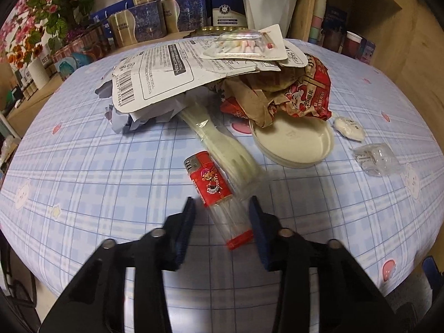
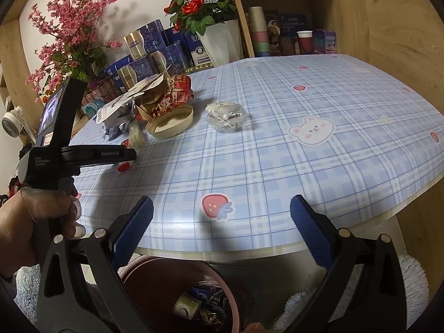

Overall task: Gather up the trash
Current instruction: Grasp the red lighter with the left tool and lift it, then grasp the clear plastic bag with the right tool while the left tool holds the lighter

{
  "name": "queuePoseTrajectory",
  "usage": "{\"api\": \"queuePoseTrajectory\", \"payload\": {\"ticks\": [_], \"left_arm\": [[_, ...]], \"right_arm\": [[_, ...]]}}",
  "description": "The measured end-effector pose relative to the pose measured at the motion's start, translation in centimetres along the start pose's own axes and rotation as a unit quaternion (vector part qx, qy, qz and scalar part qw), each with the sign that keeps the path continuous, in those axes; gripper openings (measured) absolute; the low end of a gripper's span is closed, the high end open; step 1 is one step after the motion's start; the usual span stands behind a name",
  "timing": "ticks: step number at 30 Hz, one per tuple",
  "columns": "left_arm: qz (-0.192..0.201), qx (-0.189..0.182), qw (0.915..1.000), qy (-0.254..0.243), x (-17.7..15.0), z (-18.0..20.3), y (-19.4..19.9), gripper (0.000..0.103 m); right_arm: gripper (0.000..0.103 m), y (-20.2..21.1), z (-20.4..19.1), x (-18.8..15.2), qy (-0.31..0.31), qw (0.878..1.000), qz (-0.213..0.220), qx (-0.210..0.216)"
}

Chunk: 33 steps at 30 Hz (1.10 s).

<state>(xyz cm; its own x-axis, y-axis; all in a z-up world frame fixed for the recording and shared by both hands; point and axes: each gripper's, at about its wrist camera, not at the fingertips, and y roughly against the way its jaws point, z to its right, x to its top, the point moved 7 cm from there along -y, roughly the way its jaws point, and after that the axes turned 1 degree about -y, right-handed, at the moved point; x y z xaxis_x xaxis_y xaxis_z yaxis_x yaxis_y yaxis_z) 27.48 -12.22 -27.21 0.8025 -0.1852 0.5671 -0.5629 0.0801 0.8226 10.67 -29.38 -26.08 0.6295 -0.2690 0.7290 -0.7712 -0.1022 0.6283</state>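
A red lighter [image 1: 212, 186] with a clear lower body lies slantwise on the blue checked tablecloth [image 1: 83, 166]. My left gripper [image 1: 222, 208] straddles it, its blue pads on either side; a gap shows at the left pad, so it is open. Behind the lighter is a trash pile: a wrapped plastic fork [image 1: 222, 144], a round cream lid [image 1: 294, 144], a red snack wrapper [image 1: 308, 88], printed cardboard [image 1: 155, 77] and clear plastic [image 1: 374, 158]. My right gripper [image 2: 222, 230] stands wide open and empty over the table's near edge, above a brown bin [image 2: 155, 272] holding several wrappers.
Flower pots [image 2: 219, 41], blue and gold boxes [image 2: 149, 41] and a wooden shelf with cups [image 2: 259, 30] line the table's far side. A hand [image 2: 36, 216] holds the left gripper's handle at the left of the right wrist view. A crumpled clear wrap [image 2: 226, 116] lies mid-table.
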Motion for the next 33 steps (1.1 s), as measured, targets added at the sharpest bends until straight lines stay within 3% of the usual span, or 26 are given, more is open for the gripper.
{"api": "queuePoseTrajectory", "payload": {"ticks": [4, 10, 22, 24, 26, 33], "left_arm": [[0.0, -0.005, 1.0, 0.008, -0.7, -0.4, 0.5, 0.023], [0.005, -0.02, 0.9998, 0.007, -2.5, -1.4, 1.8, 0.022], [0.015, -0.046, 0.9979, 0.043, -5.0, -3.4, 3.5, 0.022], [0.015, -0.046, 0.9978, 0.045, -5.0, -3.4, 3.5, 0.022], [0.015, -0.048, 0.9976, 0.046, -5.0, -3.4, 3.5, 0.022], [0.012, -0.056, 0.9967, 0.057, -5.0, -3.7, 3.5, 0.022]], "right_arm": [[0.097, 0.0, 0.0, 0.1, 0.001, 1.0, 0.001, 0.0], [0.097, -0.2, 0.5, 1.5, 0.002, 1.0, 0.0, -0.002], [0.097, -6.3, 0.0, 9.7, 0.117, 0.993, -0.016, -0.011], [0.095, -7.9, -0.4, 10.4, 0.132, 0.991, -0.028, -0.009], [0.085, -9.0, -0.8, 10.6, 0.142, 0.989, -0.039, -0.01], [0.075, -13.0, -1.1, 9.9, 0.159, 0.982, -0.1, -0.033]]}}
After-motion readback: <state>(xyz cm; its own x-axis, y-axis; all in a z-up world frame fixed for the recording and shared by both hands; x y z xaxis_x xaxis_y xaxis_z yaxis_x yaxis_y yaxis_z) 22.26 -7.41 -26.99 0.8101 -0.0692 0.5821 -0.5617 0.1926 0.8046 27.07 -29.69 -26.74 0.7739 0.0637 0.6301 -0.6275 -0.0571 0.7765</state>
